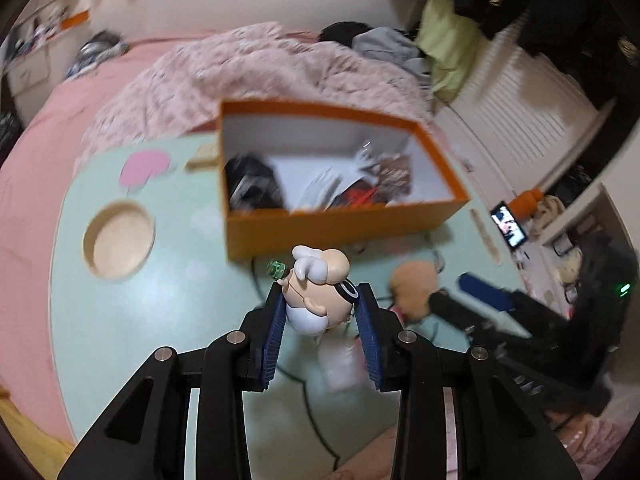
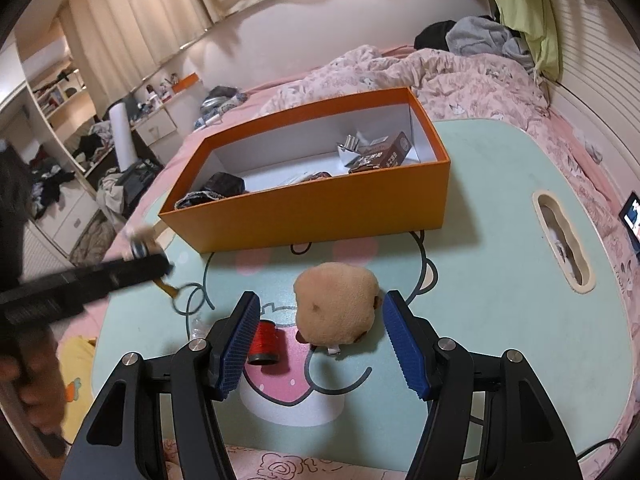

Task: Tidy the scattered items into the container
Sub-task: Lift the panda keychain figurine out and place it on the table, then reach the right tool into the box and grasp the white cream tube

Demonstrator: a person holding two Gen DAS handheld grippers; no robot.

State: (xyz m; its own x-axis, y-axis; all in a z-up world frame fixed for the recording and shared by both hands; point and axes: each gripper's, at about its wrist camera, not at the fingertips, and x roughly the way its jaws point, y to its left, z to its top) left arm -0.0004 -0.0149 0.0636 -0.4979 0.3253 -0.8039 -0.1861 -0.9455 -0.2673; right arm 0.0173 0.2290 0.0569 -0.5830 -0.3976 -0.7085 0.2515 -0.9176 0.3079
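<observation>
My left gripper (image 1: pixel 320 300) is shut on a small cartoon figurine (image 1: pixel 318 292) with a white beard and goggles, held above the green table just in front of the orange box (image 1: pixel 332 228). The box holds several items. In the right wrist view the box (image 2: pixel 320 208) stands at the table's far side. My right gripper (image 2: pixel 320 312) is open, its blue pads on either side of a tan plush toy (image 2: pixel 336 306) lying on the table. A red thread spool (image 2: pixel 264 342) lies by the left pad. The left gripper (image 2: pixel 140 264) shows blurred at the left.
The green table (image 2: pixel 500 280) has a slot handle (image 2: pixel 562 240) at the right and a round recess (image 1: pixel 120 240) at the left. A pink bed with a rumpled quilt (image 2: pixel 420 68) surrounds it. A phone (image 2: pixel 632 216) lies at the right edge.
</observation>
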